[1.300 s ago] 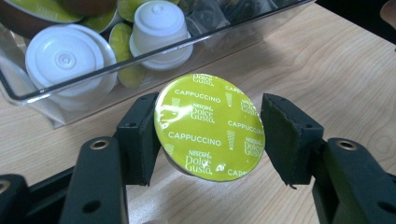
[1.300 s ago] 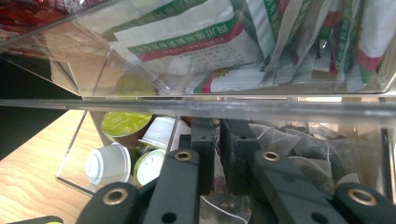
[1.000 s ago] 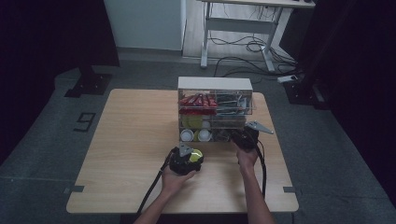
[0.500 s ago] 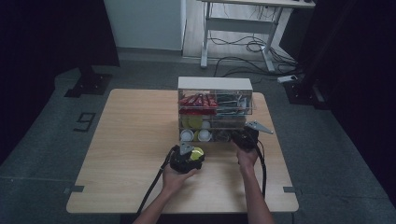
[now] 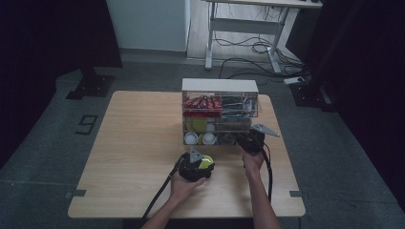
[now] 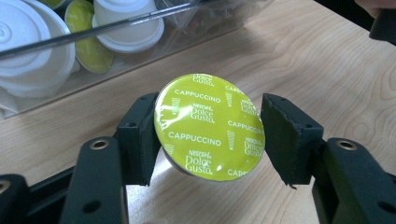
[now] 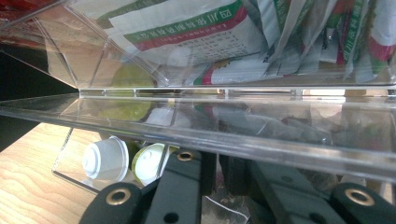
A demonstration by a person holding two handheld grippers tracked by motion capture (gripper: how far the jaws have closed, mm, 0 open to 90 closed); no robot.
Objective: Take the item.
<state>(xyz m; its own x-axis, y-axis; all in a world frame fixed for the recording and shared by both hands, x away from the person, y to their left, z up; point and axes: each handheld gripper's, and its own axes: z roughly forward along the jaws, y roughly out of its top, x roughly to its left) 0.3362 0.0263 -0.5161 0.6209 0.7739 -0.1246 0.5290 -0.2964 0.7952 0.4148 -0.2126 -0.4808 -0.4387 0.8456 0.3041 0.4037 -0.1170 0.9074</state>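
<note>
My left claw (image 6: 210,133) grips a green coffee capsule (image 6: 209,126) above the desk (image 6: 299,60); my right claw (image 7: 212,172), narrow, clamps the clear drawer (image 7: 233,135) ahead.

left gripper (image 5: 199,164): held yellow-green capsule (image 5: 206,162), above table (image 5: 133,143)
right gripper (image 5: 249,141): at lower front of clear drawer organizer (image 5: 220,112)
organizer: ahead of both grippers, white pods (image 5: 191,138) in bottom drawer

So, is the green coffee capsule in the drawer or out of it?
Out. The left claw holds the capsule over the bare table, in front of the clear drawer.
</note>
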